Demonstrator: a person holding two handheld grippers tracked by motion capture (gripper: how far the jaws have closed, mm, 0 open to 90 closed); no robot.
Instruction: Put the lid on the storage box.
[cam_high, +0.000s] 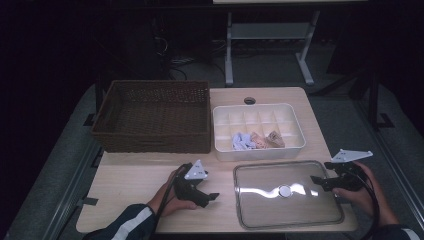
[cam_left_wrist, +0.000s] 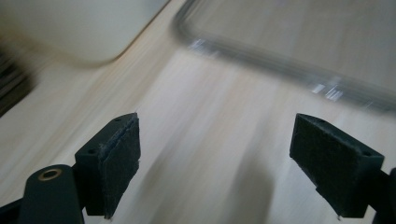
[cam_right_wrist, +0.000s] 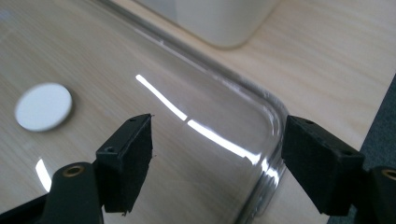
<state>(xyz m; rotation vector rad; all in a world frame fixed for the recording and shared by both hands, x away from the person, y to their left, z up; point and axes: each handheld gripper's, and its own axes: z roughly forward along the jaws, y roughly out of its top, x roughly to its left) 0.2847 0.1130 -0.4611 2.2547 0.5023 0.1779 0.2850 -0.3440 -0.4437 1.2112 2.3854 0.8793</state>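
Brown wicker basket (cam_high: 152, 116) at the desk's (cam_high: 135, 175) far left, white divided tray (cam_high: 258, 131) just right of it, crumpled cloths (cam_high: 257, 141) in its near compartments, dark grommet (cam_high: 249, 100) behind the tray, grey floor (cam_high: 270, 65) beyond.

Left gripper (cam_high: 212, 197) at 7 o'clock, jaws wide apart, empty. Right gripper (cam_high: 314, 181) at 4 o'clock, jaws wide apart, empty.
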